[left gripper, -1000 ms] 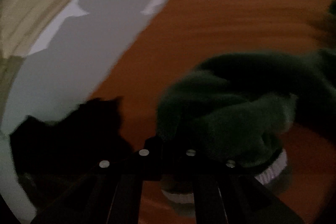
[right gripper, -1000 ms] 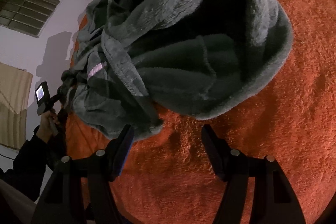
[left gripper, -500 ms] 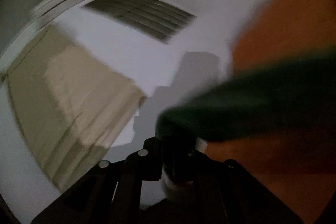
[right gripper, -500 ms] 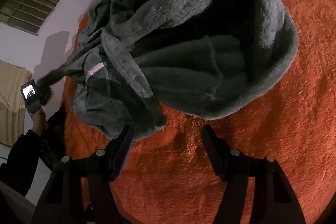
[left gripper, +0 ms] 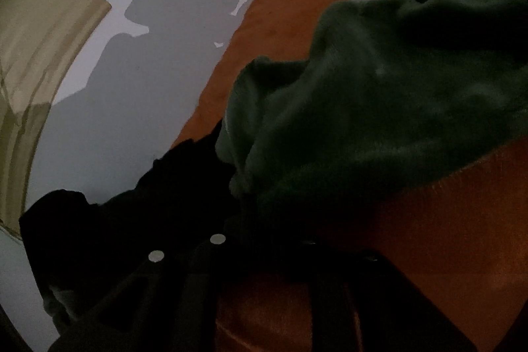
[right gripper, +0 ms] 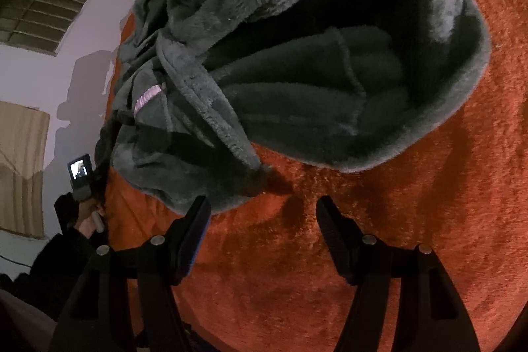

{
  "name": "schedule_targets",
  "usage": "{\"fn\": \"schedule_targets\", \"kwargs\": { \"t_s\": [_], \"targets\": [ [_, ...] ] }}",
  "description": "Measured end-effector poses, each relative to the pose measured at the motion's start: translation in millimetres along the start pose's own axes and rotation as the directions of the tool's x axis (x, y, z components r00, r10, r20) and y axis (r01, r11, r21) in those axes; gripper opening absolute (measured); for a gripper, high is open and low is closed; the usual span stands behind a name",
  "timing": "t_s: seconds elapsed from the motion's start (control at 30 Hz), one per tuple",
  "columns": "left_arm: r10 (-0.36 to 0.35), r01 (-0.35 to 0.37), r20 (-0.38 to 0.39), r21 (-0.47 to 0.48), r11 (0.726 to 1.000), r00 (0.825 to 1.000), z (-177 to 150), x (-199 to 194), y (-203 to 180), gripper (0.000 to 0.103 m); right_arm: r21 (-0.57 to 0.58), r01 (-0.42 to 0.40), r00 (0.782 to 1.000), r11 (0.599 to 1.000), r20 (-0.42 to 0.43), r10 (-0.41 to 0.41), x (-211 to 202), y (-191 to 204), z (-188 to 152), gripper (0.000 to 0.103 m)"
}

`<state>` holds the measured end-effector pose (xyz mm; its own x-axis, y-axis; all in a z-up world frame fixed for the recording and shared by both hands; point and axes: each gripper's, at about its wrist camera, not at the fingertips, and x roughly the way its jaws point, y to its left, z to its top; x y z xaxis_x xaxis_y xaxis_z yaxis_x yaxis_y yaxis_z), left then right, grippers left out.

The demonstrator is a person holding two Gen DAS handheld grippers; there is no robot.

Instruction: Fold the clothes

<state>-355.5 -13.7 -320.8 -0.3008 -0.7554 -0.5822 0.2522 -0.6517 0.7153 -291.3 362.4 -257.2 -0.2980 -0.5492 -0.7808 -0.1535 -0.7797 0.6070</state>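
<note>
Left gripper (left gripper: 264,240), lowered, clamping fleece garment (left gripper: 379,108)

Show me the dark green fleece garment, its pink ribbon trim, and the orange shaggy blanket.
dark green fleece garment (right gripper: 297,81): right wrist view, inner fleece fold.
pink ribbon trim (right gripper: 147,97): right wrist view, middle of the strip.
orange shaggy blanket (right gripper: 429,203): right wrist view, bare pile.

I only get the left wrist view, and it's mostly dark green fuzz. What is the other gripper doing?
Observer: The right gripper is open and holds nothing, above the orange blanket beside the fleece garment.
Operator: Any markings on that garment?
Observer: Yes, a pink stripe on one fold.
Operator: Who's holding my side?
Observer: A hand in a dark sleeve, at the garment's far stretched end, under a small lit screen.
</note>
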Motion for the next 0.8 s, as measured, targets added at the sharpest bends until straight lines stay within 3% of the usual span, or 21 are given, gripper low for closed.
{"fn": "schedule_targets", "kwargs": {
  "t_s": [0.13,0.23,0.3,0.33,0.4,0.43,0.47,0.5,0.57,0.67,0.77,0.8],
  "targets": [
    [-0.076,0.072,-0.052,-0.08,0.994,0.996,-10,-11,15,0.02,-0.013,-0.005,1.0,1.0,-0.011,0.005,7,7,0,0.066],
    [-0.146,0.132,-0.078,-0.162,0.978,0.986,-22,-23,22,0.031,-0.012,-0.006,1.0,1.0,-0.017,0.006,10,8,-1,0.066],
    [-0.186,0.159,-0.108,-0.224,0.962,0.977,-32,-21,34,0.046,-0.008,-0.006,1.0,1.0,-0.018,0.006,11,7,-1,0.066],
    [-0.205,0.169,-0.119,-0.258,0.951,0.971,-37,-21,40,0.046,-0.006,-0.007,1.0,1.0,-0.017,0.007,10,7,-1,0.066],
    [-0.215,0.164,-0.101,-0.372,0.914,0.971,-50,-30,59,0.046,-0.015,-0.002,1.0,1.0,-0.007,0.002,7,7,1,0.066],
    [-0.241,0.188,-0.065,-0.447,0.875,0.968,-59,-41,66,0.046,-0.02,0.001,1.0,1.0,-0.001,-0.001,6,7,2,0.066],
    [-0.302,0.249,-0.017,-0.522,0.816,0.953,-65,-51,77,0.046,-0.026,0.005,1.0,1.0,0.004,-0.005,4,7,3,0.066],
    [-0.37,0.318,0.026,-0.571,0.757,0.929,-69,-59,83,0.047,-0.031,0.008,1.0,0.999,0.01,-0.008,3,8,4,0.066],
    [-0.52,0.444,0.073,-0.627,0.64,0.851,-72,-78,79,0.047,-0.042,0.014,1.0,0.999,0.021,-0.014,0,8,7,0.066],
    [-0.687,0.606,0.093,-0.566,0.559,0.721,-67,-119,38,0.049,-0.053,0.032,0.998,0.998,0.049,-0.029,-8,7,14,0.066],
    [-0.821,0.743,0.096,-0.495,0.451,0.563,-62,-159,-3,0.051,-0.05,0.047,0.996,0.998,0.084,-0.043,-18,3,25,0.066],
    [-0.833,0.775,0.087,-0.428,0.464,0.546,-62,-173,-19,0.055,-0.052,0.056,0.994,0.997,0.099,-0.051,-24,2,28,0.066]
  ]
}}
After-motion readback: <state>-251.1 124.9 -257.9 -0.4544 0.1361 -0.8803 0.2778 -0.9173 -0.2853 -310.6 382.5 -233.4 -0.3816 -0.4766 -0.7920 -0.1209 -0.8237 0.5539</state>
